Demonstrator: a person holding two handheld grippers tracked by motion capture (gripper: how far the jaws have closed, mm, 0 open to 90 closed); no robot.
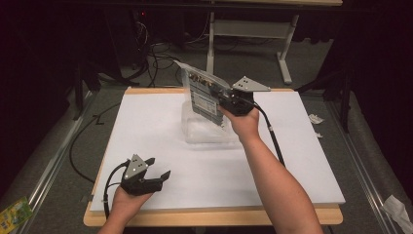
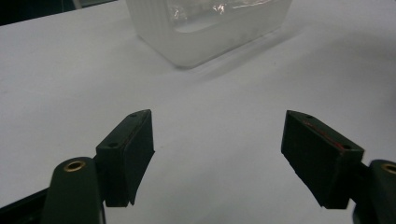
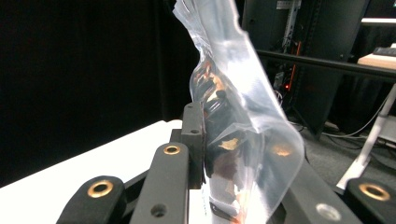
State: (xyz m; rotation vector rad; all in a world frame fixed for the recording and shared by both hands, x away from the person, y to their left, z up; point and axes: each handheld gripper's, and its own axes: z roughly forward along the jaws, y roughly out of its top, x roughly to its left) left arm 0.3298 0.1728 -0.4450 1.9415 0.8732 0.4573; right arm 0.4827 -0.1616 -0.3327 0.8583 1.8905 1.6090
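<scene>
My right gripper [image 1: 222, 99] is shut on a clear plastic bag [image 1: 202, 92] with a grey ribbed part inside. It holds the bag tilted just above a translucent plastic box [image 1: 207, 130] at the back middle of the white board [image 1: 292, 161]. In the right gripper view the shiny bag [image 3: 238, 112] stands pinched between the jaws of my right gripper [image 3: 243, 163], and the right jaw is mostly hidden behind it. My left gripper [image 1: 159, 166] rests open near the front left of the board with nothing between its jaws. In the left gripper view, the box [image 2: 205, 32] lies ahead of the left gripper [image 2: 217, 158].
Black cables [image 1: 160, 56] and a white table frame [image 1: 285, 53] sit on the floor behind the board. Paper scraps [image 1: 315, 118] lie on the floor to the right. A green packet [image 1: 13, 212] lies at the bottom left.
</scene>
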